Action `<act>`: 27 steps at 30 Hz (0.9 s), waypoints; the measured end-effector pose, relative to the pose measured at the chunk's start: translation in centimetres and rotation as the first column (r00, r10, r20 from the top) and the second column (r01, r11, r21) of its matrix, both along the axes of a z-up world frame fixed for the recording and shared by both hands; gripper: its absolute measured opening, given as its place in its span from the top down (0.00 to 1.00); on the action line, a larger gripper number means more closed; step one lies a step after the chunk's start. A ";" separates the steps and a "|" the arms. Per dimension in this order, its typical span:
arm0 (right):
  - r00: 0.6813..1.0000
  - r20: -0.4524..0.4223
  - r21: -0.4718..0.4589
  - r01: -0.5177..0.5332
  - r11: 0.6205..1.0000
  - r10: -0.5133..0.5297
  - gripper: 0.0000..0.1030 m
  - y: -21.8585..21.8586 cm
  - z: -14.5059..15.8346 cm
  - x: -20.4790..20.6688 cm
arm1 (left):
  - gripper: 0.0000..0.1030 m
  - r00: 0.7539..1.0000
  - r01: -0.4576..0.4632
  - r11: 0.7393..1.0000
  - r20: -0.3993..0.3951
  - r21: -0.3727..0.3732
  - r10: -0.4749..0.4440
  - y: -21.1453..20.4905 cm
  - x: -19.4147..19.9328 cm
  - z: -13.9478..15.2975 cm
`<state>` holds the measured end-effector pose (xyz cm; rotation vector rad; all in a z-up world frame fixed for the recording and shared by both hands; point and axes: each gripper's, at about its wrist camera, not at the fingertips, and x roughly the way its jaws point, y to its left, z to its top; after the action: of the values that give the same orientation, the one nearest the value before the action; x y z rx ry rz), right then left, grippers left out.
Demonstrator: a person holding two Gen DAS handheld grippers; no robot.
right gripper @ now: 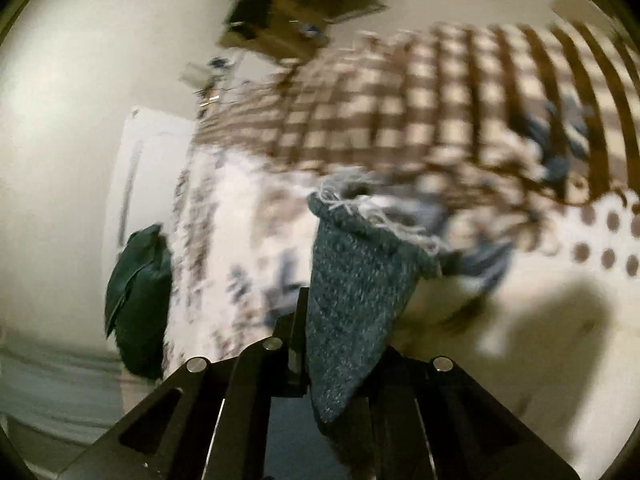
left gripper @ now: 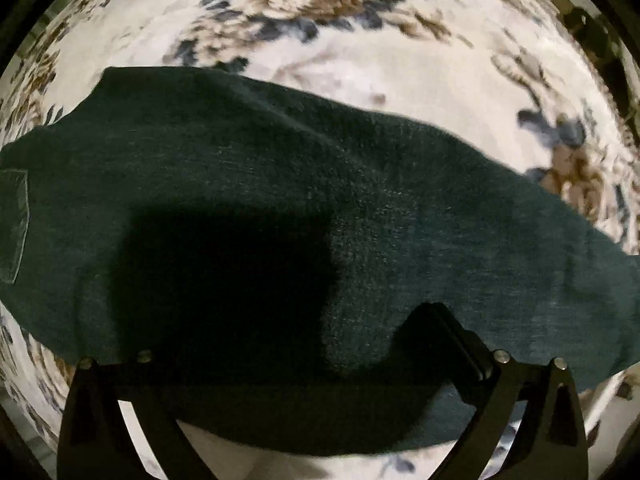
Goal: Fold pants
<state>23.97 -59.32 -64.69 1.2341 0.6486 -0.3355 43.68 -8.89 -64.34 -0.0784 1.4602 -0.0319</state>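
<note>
The dark teal pants [left gripper: 280,184] lie spread across a floral bedspread [left gripper: 400,72] and fill most of the left wrist view. My left gripper [left gripper: 288,344] is low over their near edge; its right finger [left gripper: 452,332] rests on the cloth, the left one is lost in shadow, and the jaws stand wide apart. My right gripper [right gripper: 308,320] is shut on a pants leg end [right gripper: 356,280] with a frayed pale hem [right gripper: 384,216], held up in the air. Another dark green bunch of the cloth [right gripper: 136,300] hangs at the left.
A brown checked blanket [right gripper: 440,100] lies across the bed behind. A white door or panel [right gripper: 152,168] and a beige wall [right gripper: 80,80] are at the left. Dark furniture [right gripper: 280,12] is at the top. The right wrist view is blurred.
</note>
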 end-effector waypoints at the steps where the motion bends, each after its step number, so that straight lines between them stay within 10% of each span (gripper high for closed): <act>1: 1.000 0.013 -0.023 -0.023 0.999 0.023 0.93 0.8 1.4 0.2 | 0.00 1.000 -0.016 1.000 0.004 -0.016 0.016 0.4 -0.1 0.5; 10: 0.942 0.033 -0.187 -0.323 0.928 0.335 0.93 15.5 10.3 5.2 | 0.00 0.981 -0.138 0.989 0.129 -0.054 0.144 6.7 -2.9 7.3; 19: 0.829 -0.094 -0.168 -0.559 0.812 0.551 0.93 33.3 4.2 11.2 | 0.00 0.939 -0.308 0.950 0.139 -0.059 0.313 15.5 -7.0 7.7; 23: 0.751 -0.148 -0.181 -0.660 0.729 0.643 0.93 40.4 1.9 13.1 | 0.00 0.920 -0.364 0.930 0.135 -0.052 0.368 19.3 -7.5 7.6; 27: 0.565 -0.306 -0.170 -0.824 0.540 0.766 0.83 47.9 -1.0 14.3 | 0.00 0.909 -0.390 0.918 0.129 -0.064 0.396 21.2 -7.4 7.4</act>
<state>38.27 -11.42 -65.74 0.4979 1.2261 0.2374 36.23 12.33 -56.93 -0.3938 1.2814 0.2610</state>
